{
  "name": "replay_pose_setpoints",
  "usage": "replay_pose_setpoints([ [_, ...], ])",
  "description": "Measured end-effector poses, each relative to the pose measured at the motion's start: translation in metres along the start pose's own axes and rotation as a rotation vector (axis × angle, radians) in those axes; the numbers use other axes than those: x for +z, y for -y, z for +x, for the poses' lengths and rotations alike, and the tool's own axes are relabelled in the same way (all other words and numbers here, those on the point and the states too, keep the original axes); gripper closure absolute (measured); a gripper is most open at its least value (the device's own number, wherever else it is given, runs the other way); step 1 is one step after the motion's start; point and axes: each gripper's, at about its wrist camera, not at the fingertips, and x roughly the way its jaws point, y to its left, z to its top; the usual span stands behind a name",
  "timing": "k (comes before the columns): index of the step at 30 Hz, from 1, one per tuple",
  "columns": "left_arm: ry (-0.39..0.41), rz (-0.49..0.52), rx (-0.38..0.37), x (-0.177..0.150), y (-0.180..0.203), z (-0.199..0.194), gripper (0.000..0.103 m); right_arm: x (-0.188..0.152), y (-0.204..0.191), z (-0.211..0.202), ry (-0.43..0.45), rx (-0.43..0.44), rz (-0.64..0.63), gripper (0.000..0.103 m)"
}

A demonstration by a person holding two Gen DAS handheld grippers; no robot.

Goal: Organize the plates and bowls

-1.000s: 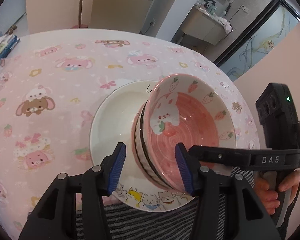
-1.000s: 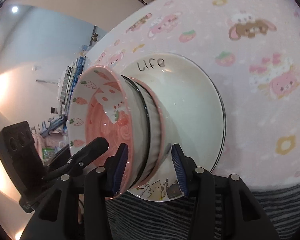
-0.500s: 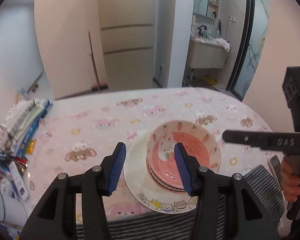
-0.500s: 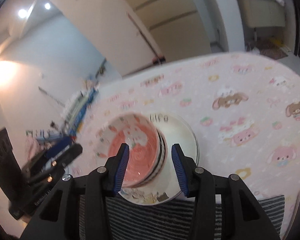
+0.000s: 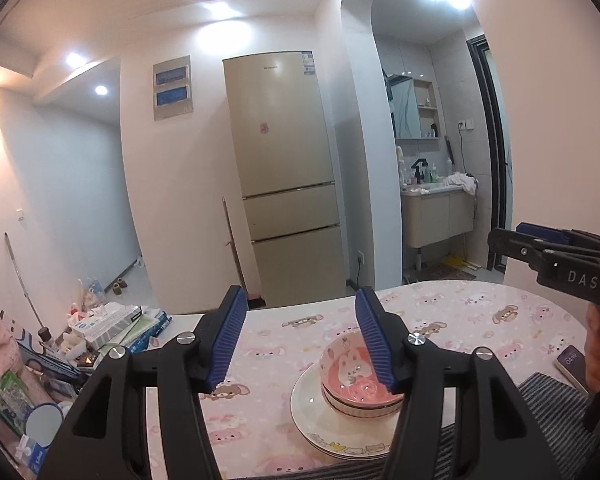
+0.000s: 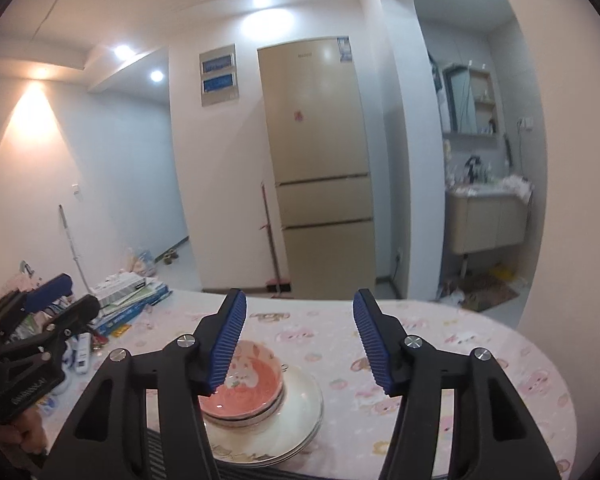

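Bowls [image 5: 360, 384] below, beyond empty left tool [image 5: 298, 344]

Ahead of me a tall beige fridge [image 5: 284, 176] stands against the wall, a washbasin cabinet [image 5: 438, 216] in the alcove to its right. A pink cartoon tablecloth [image 6: 440, 360] covers the table; books and boxes [image 5: 116, 328] pile at its left edge, a phone [image 5: 572, 364] lies at its right.

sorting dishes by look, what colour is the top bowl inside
Pink with a white bunny, the top bowl shows best in the left wrist view.
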Motion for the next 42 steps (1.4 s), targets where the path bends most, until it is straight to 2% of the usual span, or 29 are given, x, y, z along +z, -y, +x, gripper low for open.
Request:
replay_pose_setpoints([
  [2,0.002,-0.022,-0.021,-0.007,-0.002,0.001,0.047,-0.007,-0.002,0.000,0.014,-0.023,-0.027,0.041],
  [5,0.007,-0.052,-0.003,-0.022,-0.002,-0.004,0.045,-0.020,-0.002,0.011,-0.037,0.004,-0.020,0.041],
  [9,0.009,-0.052,0.010,-0.038,0.000,0.001,0.045,-0.042,-0.001,0.027,-0.057,0.008,0.001,0.041],
  [18,-0.033,-0.052,0.042,-0.072,0.002,0.025,0.045,-0.079,-0.016,0.038,-0.005,0.018,-0.039,0.041],
  [26,0.033,-0.045,0.053,-0.099,0.006,0.031,0.045,-0.101,-0.015,0.047,0.009,0.004,-0.052,0.040],
  [28,0.039,-0.046,0.050,-0.104,0.006,0.033,0.045,-0.107,-0.013,0.047,0.011,0.000,-0.054,0.039],
  [30,0.023,-0.054,0.048,-0.109,0.005,0.035,0.045,-0.113,-0.014,0.048,0.014,-0.016,-0.068,0.033],
  [34,0.041,-0.050,0.082,-0.111,0.006,0.032,0.045,-0.116,-0.016,0.048,0.007,-0.010,-0.078,0.033],
  [40,0.065,-0.022,0.088,-0.113,0.013,0.028,0.045,-0.120,-0.022,0.047,0.011,-0.023,-0.105,0.032],
  [42,0.062,-0.034,0.088,-0.113,0.010,0.029,0.045,-0.120,-0.023,0.046,0.016,-0.023,-0.111,0.025],
])
